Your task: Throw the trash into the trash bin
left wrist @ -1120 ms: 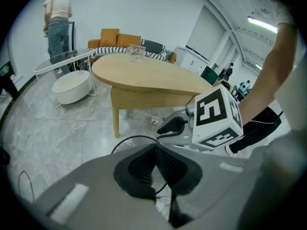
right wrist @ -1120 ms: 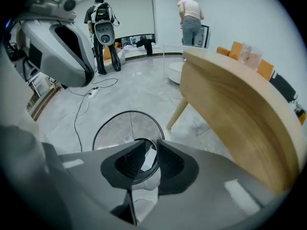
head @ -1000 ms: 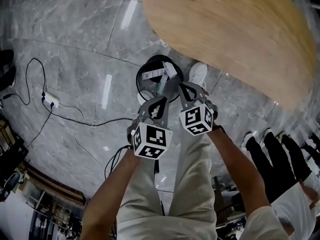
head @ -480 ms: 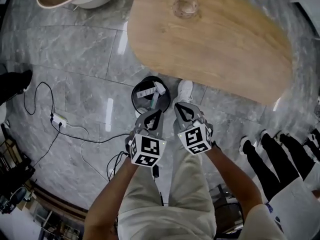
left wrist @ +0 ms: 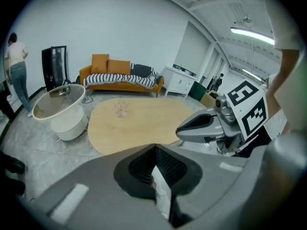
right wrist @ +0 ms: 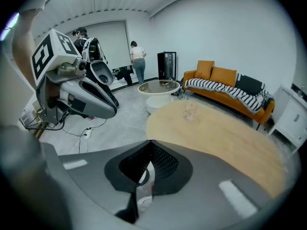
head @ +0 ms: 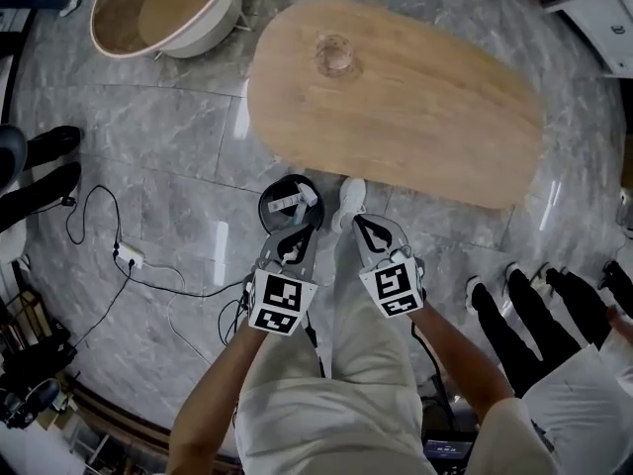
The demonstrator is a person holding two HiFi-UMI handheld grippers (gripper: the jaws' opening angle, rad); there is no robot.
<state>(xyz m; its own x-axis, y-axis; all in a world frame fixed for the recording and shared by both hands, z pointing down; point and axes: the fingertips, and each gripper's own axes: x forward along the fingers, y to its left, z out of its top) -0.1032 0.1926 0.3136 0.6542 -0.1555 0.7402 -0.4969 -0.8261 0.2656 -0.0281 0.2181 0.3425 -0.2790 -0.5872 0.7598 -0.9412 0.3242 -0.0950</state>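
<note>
The black trash bin [head: 269,204] stands on the grey floor by the wooden table's near edge, with white paper trash [head: 288,202] lying inside. Both grippers hang above the floor on the near side of the bin. My left gripper [head: 300,233] is shut and holds nothing; its tips point toward the bin. The right gripper [head: 357,222] is shut and empty too, just right of the bin over a white shoe [head: 349,197]. In the left gripper view the jaws [left wrist: 154,148] meet; the right gripper view shows the same for its own jaws [right wrist: 150,143].
A long oval wooden table [head: 415,107] with a glass [head: 334,54] on it stands beyond the bin. A round white table [head: 163,8] is at the far left. A power strip and cable [head: 130,257] lie on the floor at left. Other people's legs [head: 514,315] stand at right.
Both grippers have lifted up and away from the bin, staying shut. The view has risen too, so the bin looks smaller and more of the table shows.
</note>
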